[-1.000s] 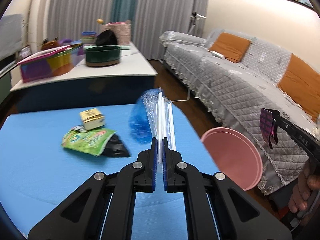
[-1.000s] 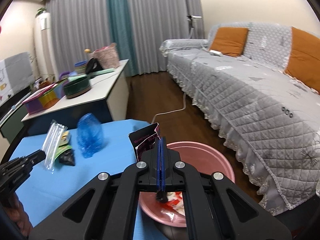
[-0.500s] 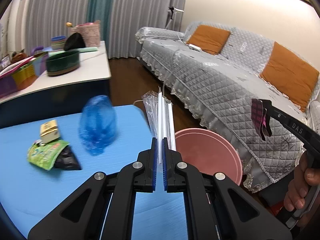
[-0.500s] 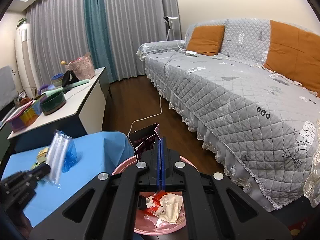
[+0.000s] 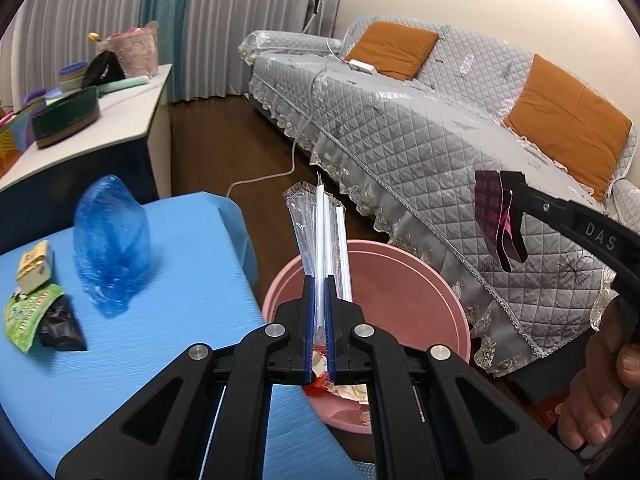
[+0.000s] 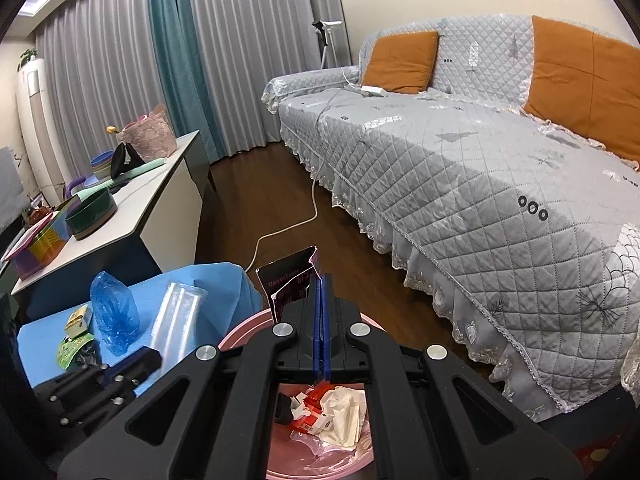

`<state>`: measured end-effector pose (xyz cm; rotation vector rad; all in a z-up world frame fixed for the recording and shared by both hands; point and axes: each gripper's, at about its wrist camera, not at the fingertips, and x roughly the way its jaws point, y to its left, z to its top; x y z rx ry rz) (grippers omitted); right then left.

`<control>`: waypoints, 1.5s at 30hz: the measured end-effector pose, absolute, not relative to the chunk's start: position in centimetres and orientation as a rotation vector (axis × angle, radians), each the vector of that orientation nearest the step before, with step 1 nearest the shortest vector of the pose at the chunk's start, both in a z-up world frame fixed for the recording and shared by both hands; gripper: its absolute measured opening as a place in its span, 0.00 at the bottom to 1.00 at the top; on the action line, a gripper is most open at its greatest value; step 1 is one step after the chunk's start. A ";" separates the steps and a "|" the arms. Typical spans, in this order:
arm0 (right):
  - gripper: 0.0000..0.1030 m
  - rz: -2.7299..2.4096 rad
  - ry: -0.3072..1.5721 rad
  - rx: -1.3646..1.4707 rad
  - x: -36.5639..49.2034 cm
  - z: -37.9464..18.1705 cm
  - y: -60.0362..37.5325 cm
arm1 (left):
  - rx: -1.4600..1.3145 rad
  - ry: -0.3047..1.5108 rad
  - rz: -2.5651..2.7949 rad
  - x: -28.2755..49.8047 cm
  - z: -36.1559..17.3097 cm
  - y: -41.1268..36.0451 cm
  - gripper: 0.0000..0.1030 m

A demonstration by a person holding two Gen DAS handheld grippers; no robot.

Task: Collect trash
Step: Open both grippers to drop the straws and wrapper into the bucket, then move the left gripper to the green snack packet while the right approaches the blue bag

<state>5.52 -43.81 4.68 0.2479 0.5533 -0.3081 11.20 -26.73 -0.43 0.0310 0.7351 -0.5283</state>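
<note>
My left gripper [image 5: 319, 280] is shut on a clear plastic straw packet [image 5: 320, 224] and holds it over the near rim of the pink trash basin [image 5: 404, 276]. My right gripper [image 6: 322, 280] is shut on a dark maroon torn wrapper [image 6: 286, 280] above the same basin [image 6: 240, 334], which holds crumpled paper and red wrappers [image 6: 332, 416]. The right gripper [image 5: 516, 196] with its wrapper [image 5: 494, 216] also shows in the left wrist view. On the blue table [image 5: 168, 344] lie a blue plastic bag [image 5: 110, 244], a green snack packet [image 5: 26, 316], a black wrapper [image 5: 60, 328] and a small yellow box [image 5: 34, 266].
A grey quilted sofa [image 6: 480, 152] with orange cushions stands right of the basin. A white side table [image 6: 132, 216] with bowls and baskets stands behind the blue table. A white cable [image 6: 288, 228] runs across the wooden floor.
Both grippers have swung right, away from the table. The straw packet has moved from over the blue table to over the basin. The right gripper has stayed above the basin, still holding its wrapper.
</note>
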 end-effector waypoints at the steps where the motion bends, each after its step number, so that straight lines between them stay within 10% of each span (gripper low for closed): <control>1: 0.01 -0.308 0.556 0.250 5.6 4.6 -43.8 | 0.033 0.740 -0.531 11.3 -0.7 -27.0 0.04; 12: 0.06 -0.309 0.572 0.254 6.0 3.9 -43.9 | 0.048 0.773 -0.553 12.1 -1.7 -28.4 0.04; 16: 0.45 -0.319 0.569 0.269 5.8 4.0 -44.3 | 0.025 0.809 -0.554 12.5 -2.0 -28.2 0.33; 45: 0.45 -0.182 0.494 0.185 5.7 6.3 -35.3 | -0.086 0.674 -0.340 8.9 3.9 -12.2 0.36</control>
